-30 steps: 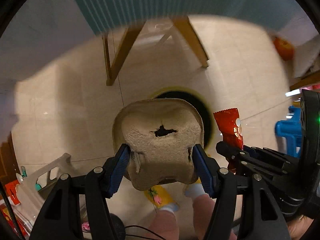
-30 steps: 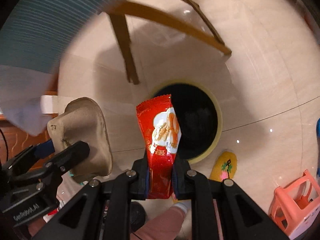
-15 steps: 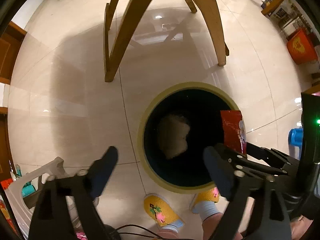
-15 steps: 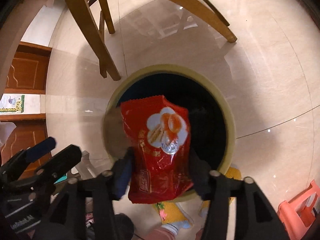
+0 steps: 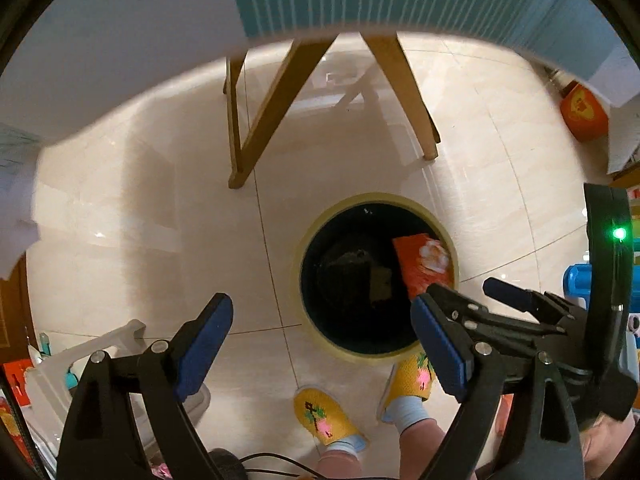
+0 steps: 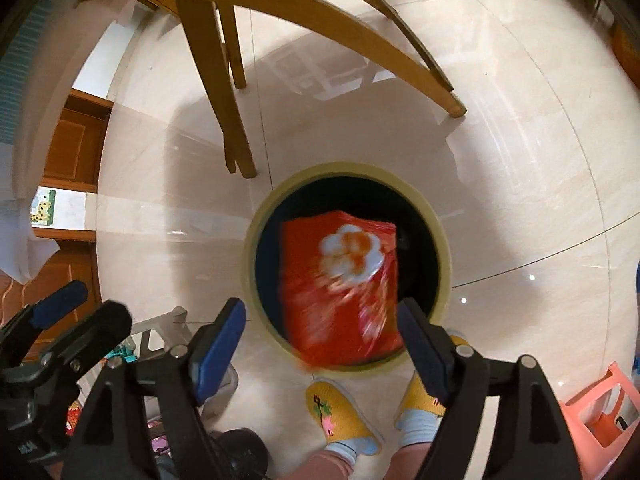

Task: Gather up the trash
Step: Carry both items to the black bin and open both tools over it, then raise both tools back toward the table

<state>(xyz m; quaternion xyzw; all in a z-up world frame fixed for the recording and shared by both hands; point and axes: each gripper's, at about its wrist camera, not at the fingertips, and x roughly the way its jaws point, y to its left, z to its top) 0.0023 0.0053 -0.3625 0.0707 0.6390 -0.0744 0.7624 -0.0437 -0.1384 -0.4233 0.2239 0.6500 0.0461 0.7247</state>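
Red snack wrapper (image 6: 340, 284) is blurred, loose over the mouth of the round bin (image 6: 440, 240) on the floor, clear of both pads — judged falling; light, thin, crinkly film, slippery, best pinched flat across one sealed end; no fragility expected. Right gripper (image 6: 322, 340) has its jaws opening, nothing pressed between them; a second ago they were clamped on the wrapper's lower end. Left gripper (image 5: 322, 344) stands wide apart and empty; earlier it held a moulded pulp tray — that now appears as a dim shape inside the bin.
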